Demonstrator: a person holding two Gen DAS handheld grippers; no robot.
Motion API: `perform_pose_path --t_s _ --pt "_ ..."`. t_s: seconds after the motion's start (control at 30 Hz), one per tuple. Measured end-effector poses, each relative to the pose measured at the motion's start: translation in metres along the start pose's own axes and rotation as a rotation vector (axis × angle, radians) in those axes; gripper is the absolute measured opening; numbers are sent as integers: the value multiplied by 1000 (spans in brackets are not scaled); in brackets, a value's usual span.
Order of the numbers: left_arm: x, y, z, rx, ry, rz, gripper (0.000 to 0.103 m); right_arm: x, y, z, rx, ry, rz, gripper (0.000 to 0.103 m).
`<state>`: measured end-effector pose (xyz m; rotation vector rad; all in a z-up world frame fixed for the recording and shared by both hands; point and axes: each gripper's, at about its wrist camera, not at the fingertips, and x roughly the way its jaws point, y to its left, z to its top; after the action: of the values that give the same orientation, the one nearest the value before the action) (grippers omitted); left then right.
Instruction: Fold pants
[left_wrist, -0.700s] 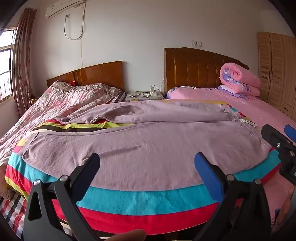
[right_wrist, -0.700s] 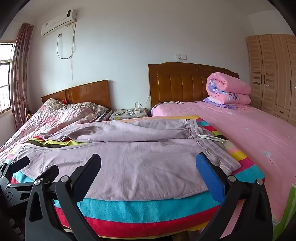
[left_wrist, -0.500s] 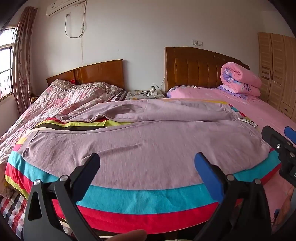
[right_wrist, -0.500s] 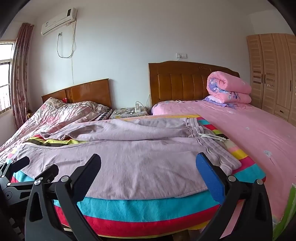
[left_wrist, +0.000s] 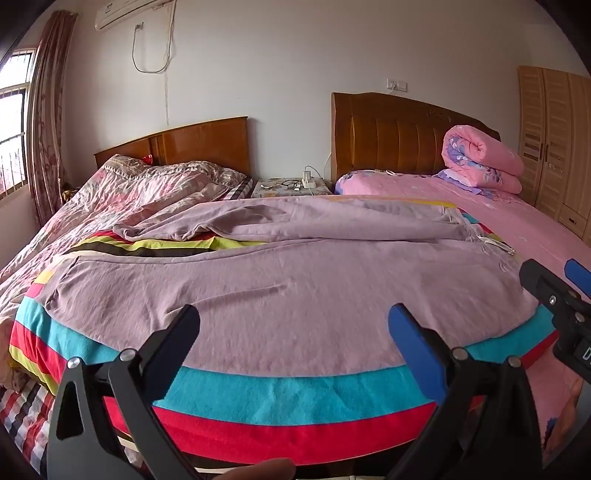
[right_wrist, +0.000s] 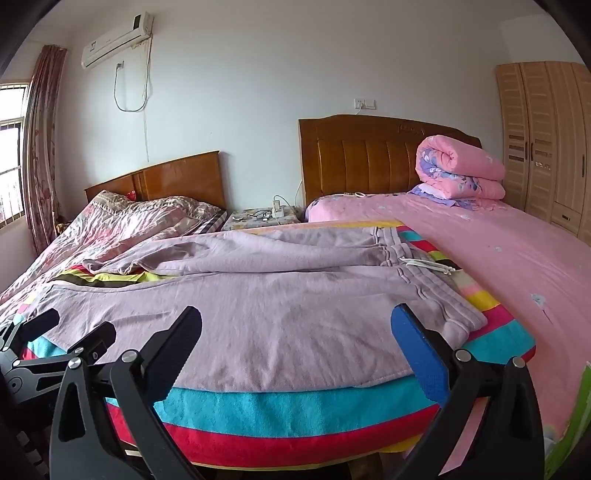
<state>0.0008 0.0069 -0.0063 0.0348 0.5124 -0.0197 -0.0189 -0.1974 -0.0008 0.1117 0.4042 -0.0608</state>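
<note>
**Both grippers wide open over the spread pants**

The mauve pants (left_wrist: 295, 291) lie spread across a striped blanket (left_wrist: 295, 398) on the bed, waistband toward the pink side. The left gripper (left_wrist: 295, 332) and right gripper (right_wrist: 297, 332) hover at the near edge, jaws spread wide, touching nothing.

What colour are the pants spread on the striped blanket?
The pants are a plain, dusty mauve-purple, with no pattern; the right wrist view shows them best, waistband included.
</note>
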Motion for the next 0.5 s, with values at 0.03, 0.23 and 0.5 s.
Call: perform_pose_path --t_s 0.03,0.23,0.5 --pt "0 0 0 0 0 0 102 0 0 0 -1 1 0 99" --pt "0 0 1 0 1 0 102 0 0 -1 -1 4 3 99" --pt "0 0 1 0 1 0 102 1 1 -3 -2 10 5 99"
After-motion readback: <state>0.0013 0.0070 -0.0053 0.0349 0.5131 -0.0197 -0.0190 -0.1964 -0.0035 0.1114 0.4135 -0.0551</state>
